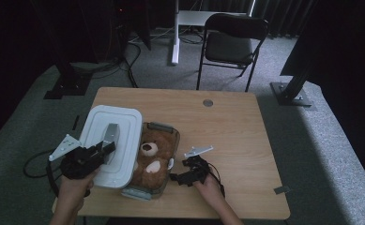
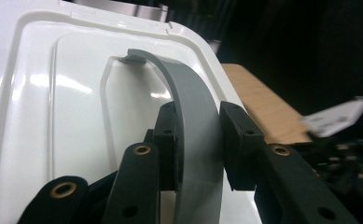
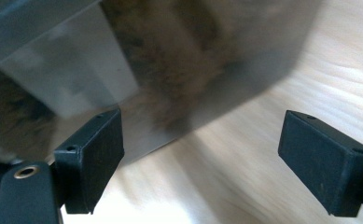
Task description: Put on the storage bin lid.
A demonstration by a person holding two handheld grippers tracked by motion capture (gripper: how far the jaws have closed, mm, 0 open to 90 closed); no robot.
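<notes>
A white lid [image 1: 109, 140] with a grey arched handle [image 2: 193, 121] is tilted over the left side of a clear container [image 1: 167, 129]. My left gripper [image 1: 106, 149] is shut on that handle, both pads [image 2: 166, 144] pressed against its sides. In the container lies a brown teddy bear [image 1: 151, 160], its right half showing beside the lid. To the container's right, my right gripper [image 1: 175, 178] stands open, low over the table, with nothing between its pads [image 3: 93, 156]. The container's clear wall [image 3: 76, 79] with the bear's fur behind it lies just ahead of it.
The wooden table [image 1: 231, 140] is bare to the right and at the back, with a round grommet [image 1: 208, 102] near its far edge. A black chair [image 1: 231, 44] stands behind the table on grey carpet. Cables trail off the table's left side.
</notes>
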